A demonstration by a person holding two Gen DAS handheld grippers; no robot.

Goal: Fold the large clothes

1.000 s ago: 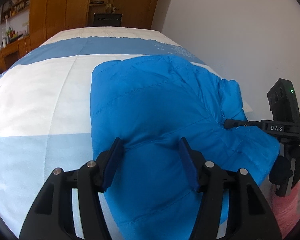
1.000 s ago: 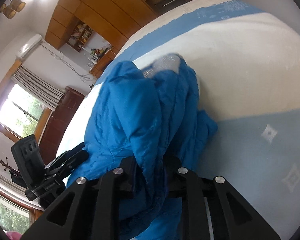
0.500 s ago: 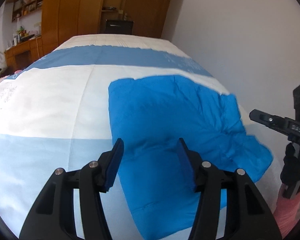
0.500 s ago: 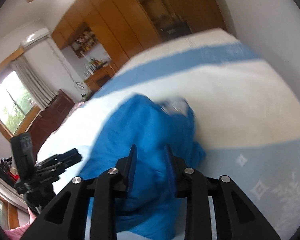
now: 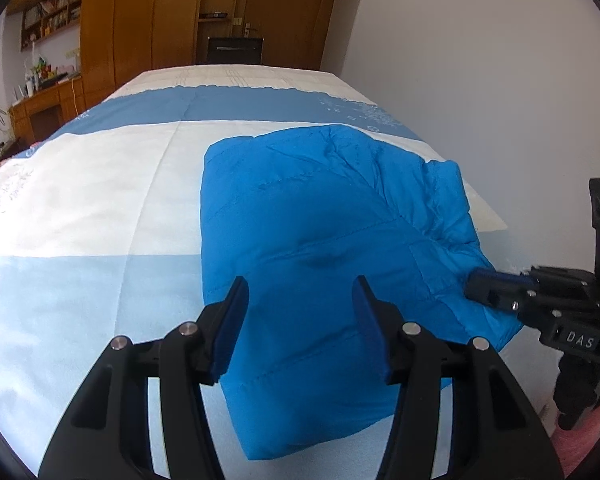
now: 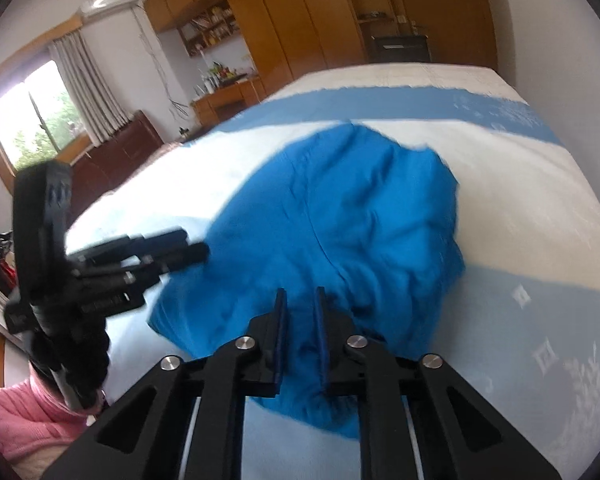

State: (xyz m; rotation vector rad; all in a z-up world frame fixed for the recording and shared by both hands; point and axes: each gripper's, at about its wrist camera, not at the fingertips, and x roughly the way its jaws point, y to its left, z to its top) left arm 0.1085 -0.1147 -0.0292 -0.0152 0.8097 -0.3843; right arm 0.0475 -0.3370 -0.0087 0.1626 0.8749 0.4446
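Bed (image 5: 80,208) with a white and blue banded quilted cover — it carried the bright blue padded jacket (image 5: 320,240), folded into a puffy block toward the wall side. Left gripper (image 5: 300,312) hung above the jacket's near edge, fingers spread wide and empty. Right gripper (image 6: 300,312) — fingers narrowly parted, nothing between them — sat over the jacket's crumpled end.

The only readable text is "DAS", in pale capital letters on a small black plate on the body of the right gripper (image 5: 485,287), seen at the right edge of the left wrist view. The pale printed marks on the bed cover (image 5: 100,184) are too small and blurred to read. In the right wrist view nothing legible shows.
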